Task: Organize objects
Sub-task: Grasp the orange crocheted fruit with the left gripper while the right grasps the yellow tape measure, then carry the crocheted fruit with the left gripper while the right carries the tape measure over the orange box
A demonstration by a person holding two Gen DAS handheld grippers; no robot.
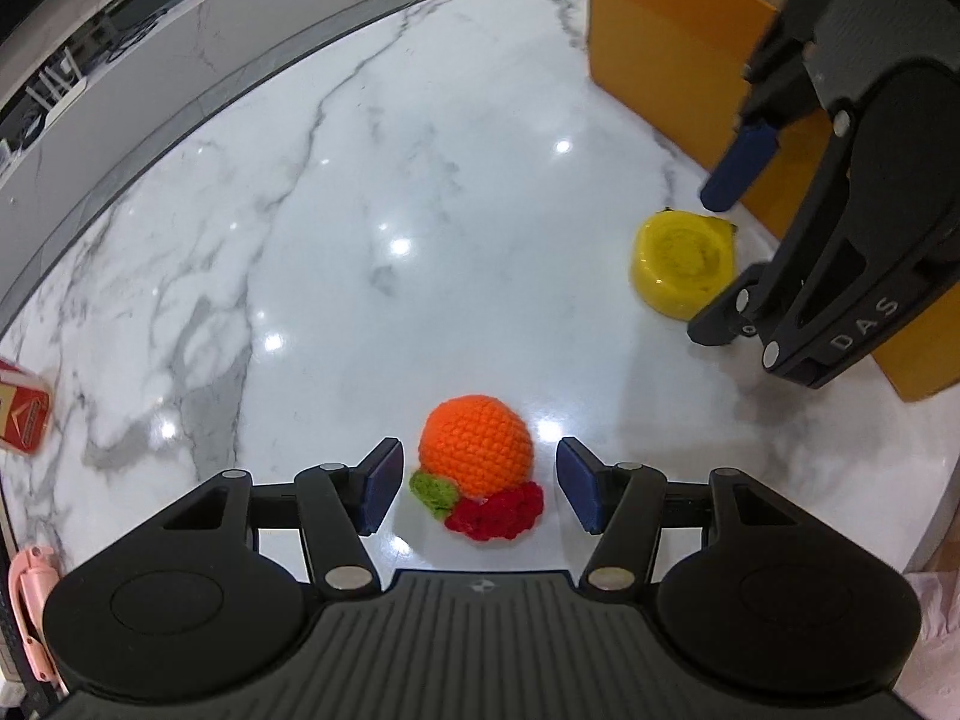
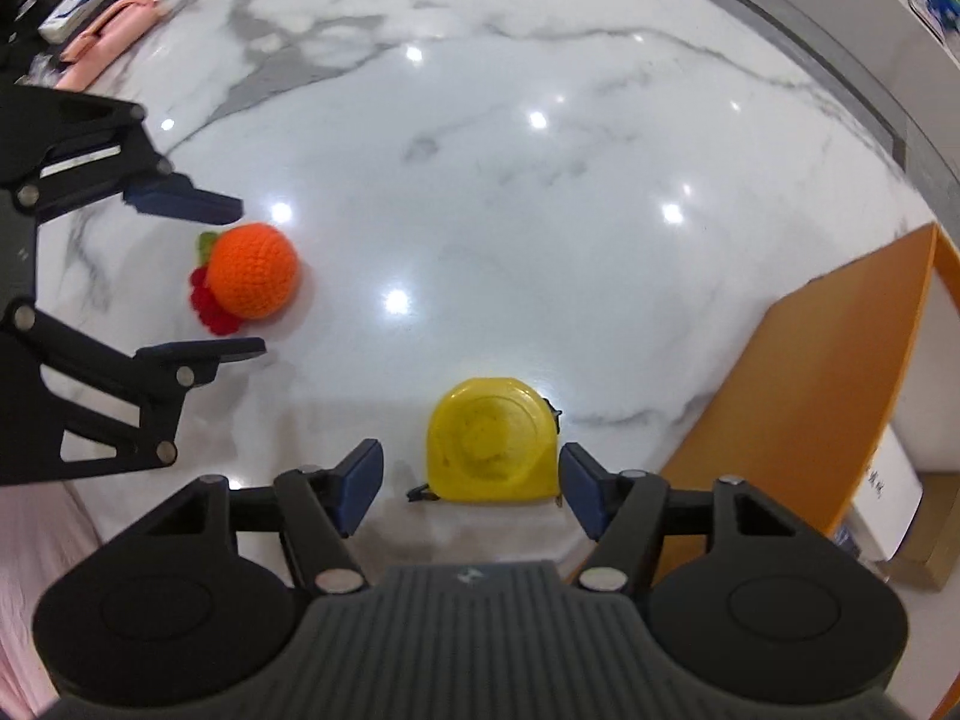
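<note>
Marble table | left gripper wide open, holding nothing, yarn orange between pads | right gripper wide open, holding nothing, yellow tape between pads, box near | tip: go lower, centre, squeeze gently.

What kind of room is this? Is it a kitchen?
Maybe, but I can't be sure. It looks like a home counter: a shiny white marble top holding everyday bits, a crocheted orange, a yellow tape measure, and an orange box for sorting.
</note>
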